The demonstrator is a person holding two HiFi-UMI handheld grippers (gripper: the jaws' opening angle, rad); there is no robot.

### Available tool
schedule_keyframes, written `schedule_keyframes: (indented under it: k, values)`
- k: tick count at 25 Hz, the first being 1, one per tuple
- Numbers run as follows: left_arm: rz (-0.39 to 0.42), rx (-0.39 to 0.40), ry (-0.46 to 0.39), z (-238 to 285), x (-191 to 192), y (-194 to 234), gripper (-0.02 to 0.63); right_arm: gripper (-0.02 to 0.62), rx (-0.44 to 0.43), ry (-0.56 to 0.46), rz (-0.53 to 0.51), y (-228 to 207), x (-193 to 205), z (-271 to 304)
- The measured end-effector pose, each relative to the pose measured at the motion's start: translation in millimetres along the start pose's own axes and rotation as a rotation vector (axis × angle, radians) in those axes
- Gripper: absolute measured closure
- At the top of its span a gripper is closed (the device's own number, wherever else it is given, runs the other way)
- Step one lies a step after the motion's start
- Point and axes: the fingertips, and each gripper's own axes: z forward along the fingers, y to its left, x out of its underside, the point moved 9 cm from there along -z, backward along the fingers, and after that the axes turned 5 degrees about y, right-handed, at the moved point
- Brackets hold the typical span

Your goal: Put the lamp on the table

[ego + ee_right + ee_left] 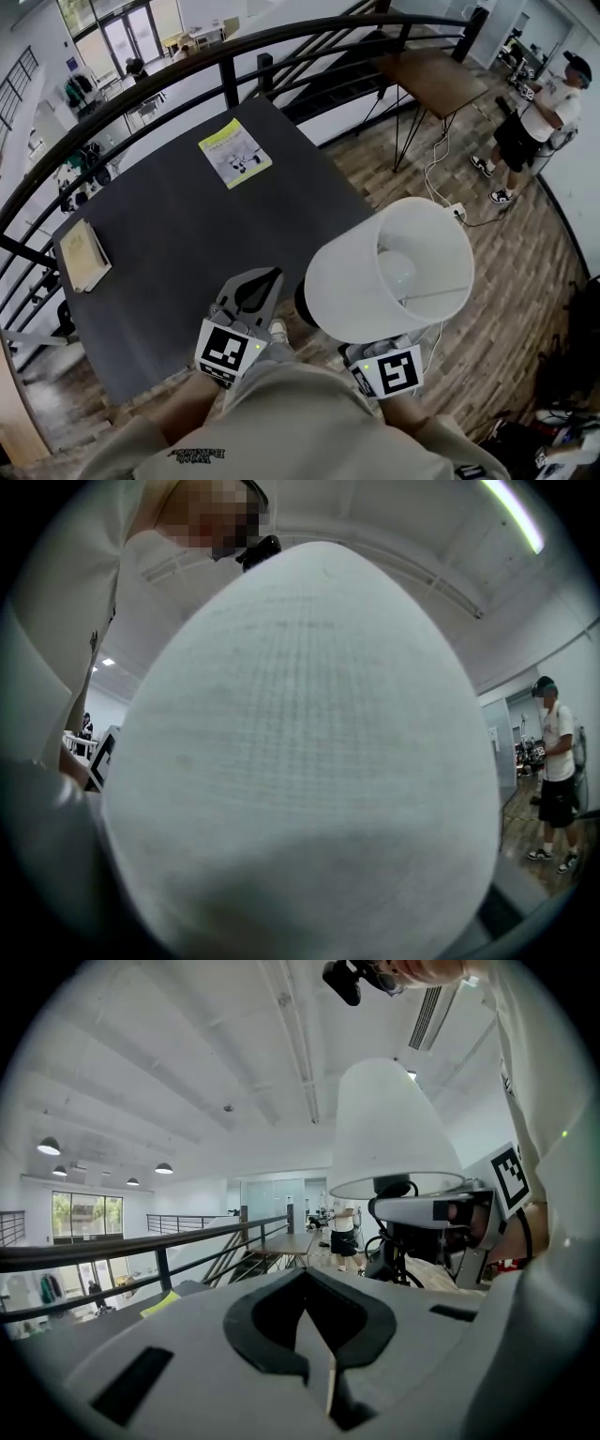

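head view: lamp [389, 272] held just above the right gripper [382, 358].

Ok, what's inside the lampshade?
A white bulb and a thin wire strut show inside the lampshade. From above, the shade hides whatever is under the bulb.
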Motion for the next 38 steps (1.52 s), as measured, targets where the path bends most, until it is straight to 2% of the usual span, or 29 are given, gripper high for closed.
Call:
schedule_keyframes:
  k: [5, 11, 13, 24, 32, 35, 38]
  values:
    - [-0.021, 0.028, -0.022, 15.6, -11.1, 32.1, 0.601, 0.495, 0.027, -0.005, -0.002, -7.0, -9.5, 40.8]
    - [0.001, 0.055, -0.024, 32.1, -15.5, 52.2, 0.601, 0.495, 0.043, -0.012, -0.018, -17.6, -18.3, 67.7]
    - [0.018, 0.056, -0.025, 36.6, -15.5, 52.6, 0.601, 0.495, 0.042, -0.007, -0.022, -22.0, -17.1, 72.4]
    - [-0.007, 0.027, -0.002, 53.1, -26.3, 41.7, 0.601, 0.495, -0.036, 0.016, -0.023, -45.9, -14.6, 86.6]
    - [-0.022, 0.001, 0.015, 68.0, -23.6, 34.9, 0.603, 0.495, -0.054, 0.023, -0.008, -63.0, -7.2, 89.6]
    - [-0.052, -0.02, -0.013, 72.2, -24.3, 37.6, 0.601, 0.495, -0.056, 0.035, 0.0, -69.6, -4.8, 90.8]
    - [-0.082, -0.029, -0.008, 78.8, -23.8, 39.9, 0.601, 0.495, -0.054, 0.042, 0.009, -76.5, -2.7, 93.1]
